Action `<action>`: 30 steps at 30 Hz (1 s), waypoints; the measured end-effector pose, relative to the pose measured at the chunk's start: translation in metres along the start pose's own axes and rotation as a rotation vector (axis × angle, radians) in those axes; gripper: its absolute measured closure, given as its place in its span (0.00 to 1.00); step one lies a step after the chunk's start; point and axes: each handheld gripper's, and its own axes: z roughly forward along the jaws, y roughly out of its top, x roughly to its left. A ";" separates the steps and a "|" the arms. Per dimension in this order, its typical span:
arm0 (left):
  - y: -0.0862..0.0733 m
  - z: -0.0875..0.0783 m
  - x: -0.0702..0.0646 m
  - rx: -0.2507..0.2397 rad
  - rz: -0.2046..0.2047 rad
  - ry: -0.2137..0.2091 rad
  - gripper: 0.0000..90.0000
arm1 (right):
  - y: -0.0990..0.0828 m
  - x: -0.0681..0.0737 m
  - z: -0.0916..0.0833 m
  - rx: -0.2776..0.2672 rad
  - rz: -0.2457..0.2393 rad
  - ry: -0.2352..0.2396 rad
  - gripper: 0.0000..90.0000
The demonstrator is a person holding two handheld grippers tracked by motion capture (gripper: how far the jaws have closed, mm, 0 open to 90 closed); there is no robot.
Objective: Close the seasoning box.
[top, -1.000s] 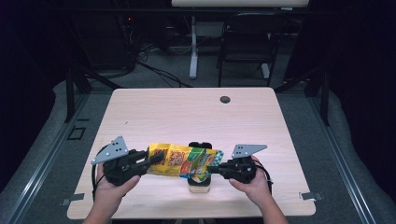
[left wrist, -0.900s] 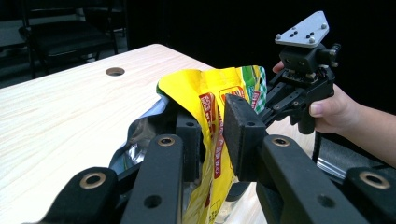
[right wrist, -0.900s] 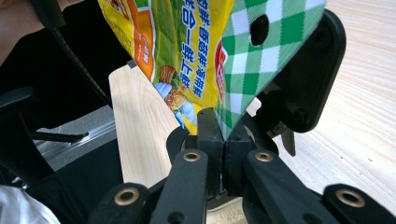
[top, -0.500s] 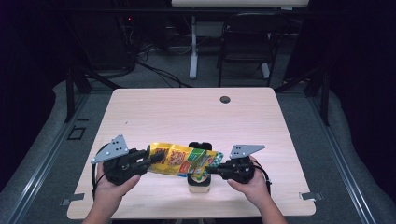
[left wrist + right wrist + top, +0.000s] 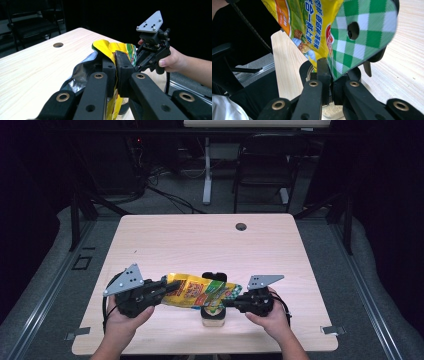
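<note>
A yellow snack bag point(image 5: 197, 291) with a green checked end hangs stretched between my two grippers, low over the front of the table. My left gripper point(image 5: 167, 290) pinches its left end, and the jaws have just been closing with the bag between them. In the left gripper view the left gripper point(image 5: 115, 62) has both pads pressed on the bag point(image 5: 110, 48), with silver lining showing beside them. My right gripper point(image 5: 232, 301) is shut on the checked end, and the right gripper view shows this gripper point(image 5: 328, 75) clamping the bag point(image 5: 312, 20). A small pale container point(image 5: 212, 317) stands under the bag.
A black object point(image 5: 214, 276) lies on the table just behind the bag. The wooden table point(image 5: 210, 240) has a round cable hole point(image 5: 241, 226) near its far edge. A chair point(image 5: 265, 165) and a desk leg stand beyond the table.
The left gripper's jaws have drawn together on the bag's left end. Both hands and the bag stay almost where they were.
</note>
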 end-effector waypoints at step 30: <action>0.009 0.009 -0.007 -0.008 0.010 -0.019 0.96 | -0.002 0.003 0.008 0.061 -0.063 -0.058 1.00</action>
